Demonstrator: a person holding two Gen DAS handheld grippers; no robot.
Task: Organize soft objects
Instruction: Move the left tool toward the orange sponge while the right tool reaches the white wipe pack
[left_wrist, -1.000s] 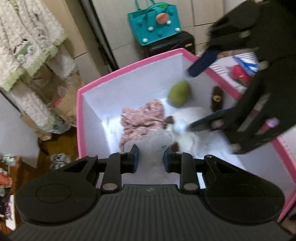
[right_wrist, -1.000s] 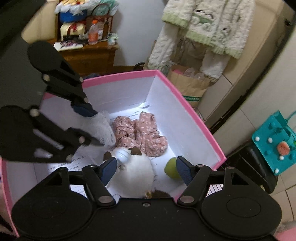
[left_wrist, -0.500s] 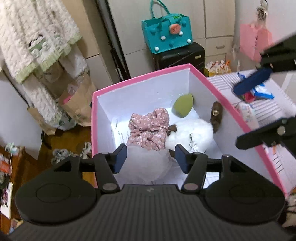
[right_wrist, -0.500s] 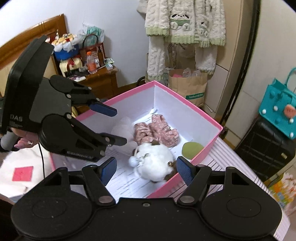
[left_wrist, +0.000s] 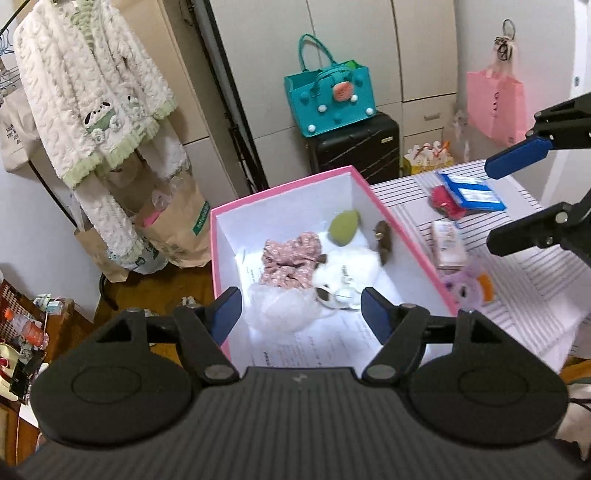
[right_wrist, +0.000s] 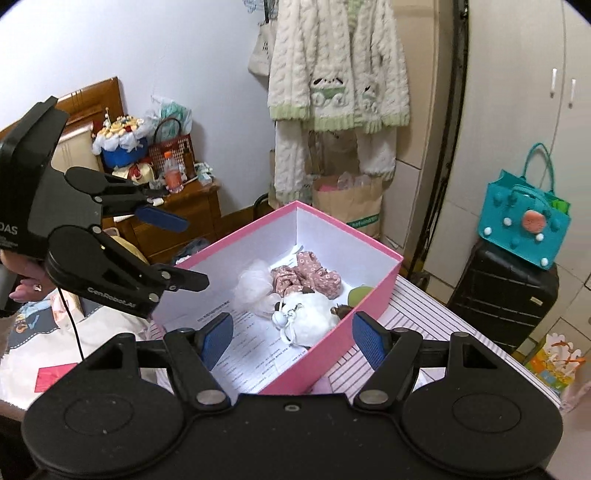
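A pink box (left_wrist: 280, 188) (right_wrist: 236, 240) with white walls holds a white mesh puff (left_wrist: 280, 306) (right_wrist: 253, 282), a pink floral cloth (left_wrist: 288, 258) (right_wrist: 310, 275), a white plush (left_wrist: 351, 269) (right_wrist: 314, 312), a green sponge (left_wrist: 343, 227) (right_wrist: 360, 295) and a small brown piece (left_wrist: 384, 240). My left gripper (left_wrist: 301, 314) (right_wrist: 188, 253) hovers above the box's near end, its jaws opening with nothing between them. My right gripper (right_wrist: 291, 338) (left_wrist: 508, 203) hangs open and empty over the striped table beside the box. A purple plush (left_wrist: 467, 286) lies outside against the box's right wall.
On the striped table (left_wrist: 535, 273) lie a blue packet (left_wrist: 469, 192), a red item (left_wrist: 445, 199) and a small carton (left_wrist: 448, 243). Beyond stand a black suitcase (left_wrist: 354, 147) with a teal bag (left_wrist: 330, 98), a paper bag (left_wrist: 173, 229) and a hanging white robe (left_wrist: 88, 92).
My left gripper let go of the white mesh puff, which now lies in the box, and opened wide. Both grippers rose and drew back from inside the box.
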